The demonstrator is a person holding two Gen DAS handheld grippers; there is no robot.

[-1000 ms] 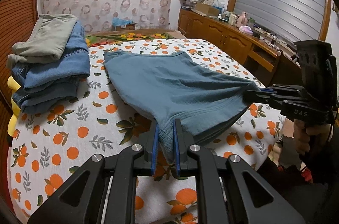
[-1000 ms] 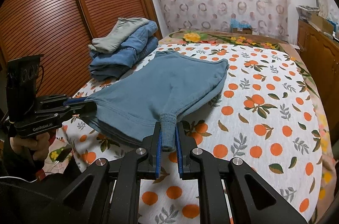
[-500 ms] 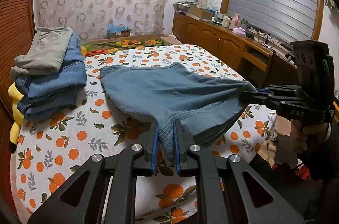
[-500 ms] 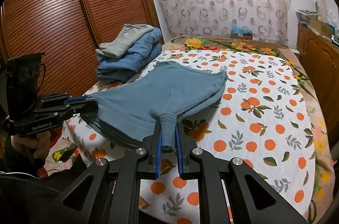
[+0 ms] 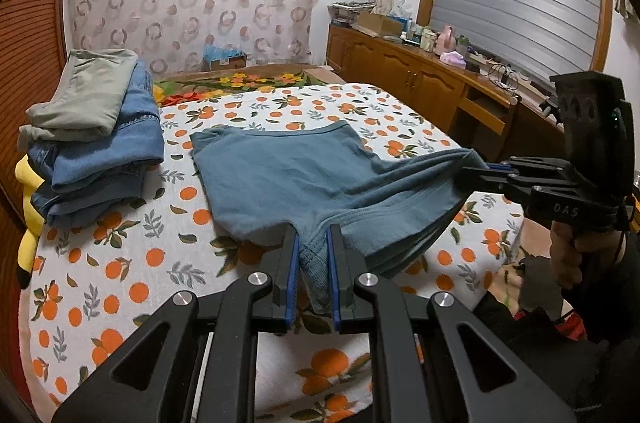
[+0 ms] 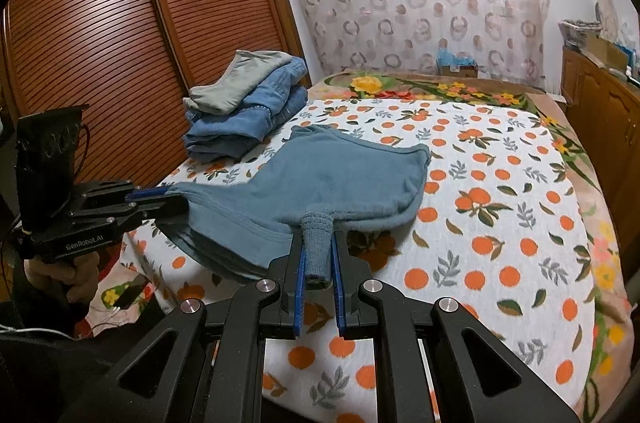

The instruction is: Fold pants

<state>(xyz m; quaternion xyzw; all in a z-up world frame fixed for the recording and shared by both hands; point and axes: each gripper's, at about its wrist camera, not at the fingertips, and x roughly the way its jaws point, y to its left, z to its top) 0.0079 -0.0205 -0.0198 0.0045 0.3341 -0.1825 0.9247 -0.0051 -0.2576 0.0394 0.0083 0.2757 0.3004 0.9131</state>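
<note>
Left wrist view takes in the bed [image 5: 120, 287], the biggest thing here, under an orange-print cover. On it the pants [image 5: 288, 179], a blue-grey knit pair, lie spread across the middle, the far edge flat toward 12 o'clock and the near end lifted off the cover. A pile [image 5: 96, 143] of folded jeans topped by a grey-green garment sits at 10 o'clock, apart from the pants. A wooden cabinet [image 5: 420, 83] runs along the wall at 2 o'clock.

The left gripper [image 5: 313, 263] has its jaws clenched on a ribbed cuff at the near edge of the pants, at 6 o'clock. The right gripper [image 5: 476, 173] comes in from 3 o'clock, its jaws pinching the other near corner, so the cloth stretches between the two.

From the right wrist view, the bed [image 6: 520, 263] and pants [image 6: 344, 175] show again, with the pile [image 6: 244, 115] at 11 o'clock before slatted wardrobe doors [image 6: 120, 35]. The right gripper [image 6: 318, 259] grips a ribbed cuff at 6 o'clock; the left gripper [image 6: 176, 201] holds the cloth's edge at 9 o'clock.
</note>
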